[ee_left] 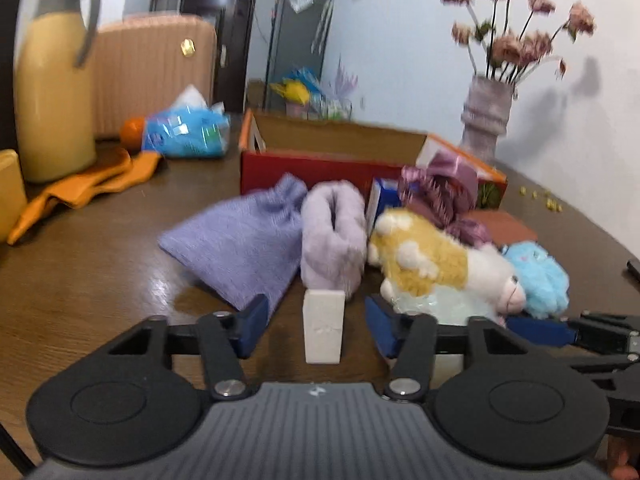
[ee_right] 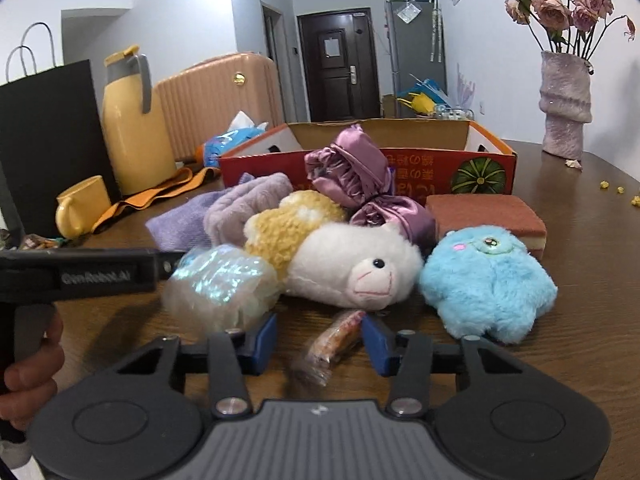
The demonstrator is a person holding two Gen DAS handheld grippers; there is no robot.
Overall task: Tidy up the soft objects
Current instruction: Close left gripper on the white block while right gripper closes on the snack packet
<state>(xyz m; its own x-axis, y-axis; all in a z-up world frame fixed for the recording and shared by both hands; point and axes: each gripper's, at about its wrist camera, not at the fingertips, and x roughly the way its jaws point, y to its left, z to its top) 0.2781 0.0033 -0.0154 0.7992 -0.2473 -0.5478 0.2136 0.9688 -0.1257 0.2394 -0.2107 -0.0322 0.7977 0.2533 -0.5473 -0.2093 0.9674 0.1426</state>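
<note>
Soft objects: my tabletop stock

Left wrist: plush llama point(ee_left: 436, 264), lilac pouch point(ee_left: 240, 244), fuzzy roll point(ee_left: 334, 236) before red box point(ee_left: 320, 168). Left gripper point(ee_left: 316, 326) jaws part-open astride white block point(ee_left: 324, 326), not pressing.

Right wrist: blue plush point(ee_right: 486, 280) beside llama. Right gripper point(ee_right: 318, 344) jaws part-open around wrapped snack point(ee_right: 334, 338); contact I cannot tell.

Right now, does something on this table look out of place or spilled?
Yes. Small yellow crumbs lie scattered on the table near the vase, like a spill. Also, a wrapped snack sits among the soft toys.
</note>
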